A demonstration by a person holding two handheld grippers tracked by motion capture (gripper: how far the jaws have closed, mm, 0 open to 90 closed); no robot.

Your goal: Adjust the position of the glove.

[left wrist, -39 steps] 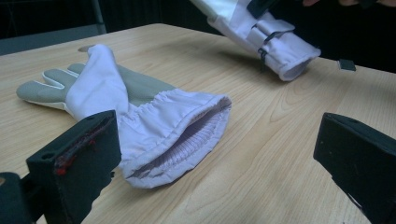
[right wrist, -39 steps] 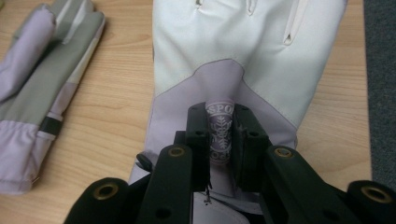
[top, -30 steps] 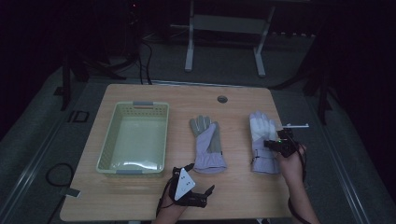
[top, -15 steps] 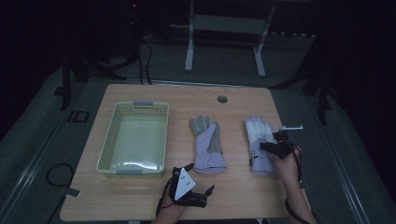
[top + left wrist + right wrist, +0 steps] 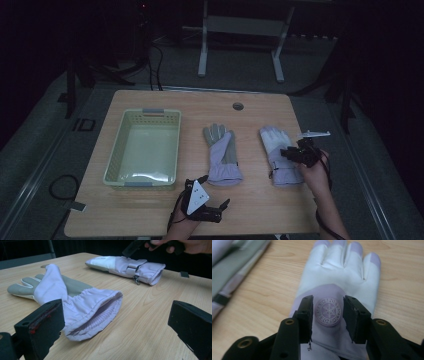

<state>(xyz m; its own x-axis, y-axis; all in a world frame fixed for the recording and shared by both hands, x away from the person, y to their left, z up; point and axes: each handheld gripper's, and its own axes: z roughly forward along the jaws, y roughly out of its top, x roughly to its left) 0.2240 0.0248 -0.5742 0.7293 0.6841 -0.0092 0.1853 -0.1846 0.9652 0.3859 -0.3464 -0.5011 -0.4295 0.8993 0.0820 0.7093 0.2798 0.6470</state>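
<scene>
Lilac padded fabric glove with a snowflake badge (image 5: 337, 290) lies flat on the right part of the pale wooden worktop (image 5: 165, 100), fingertips pointing far. Right gripper (image 5: 292, 154) sits over its back, fingers (image 5: 305, 315) part open on either side of the round badge, not clamped. Left gripper (image 5: 216, 192) rests at the near edge with fingers (image 5: 42, 325) wide, facing the cuff of a second lilac-and-grey glove (image 5: 222, 155). Pale green plastic basket (image 5: 125, 145) stands to the left.
</scene>
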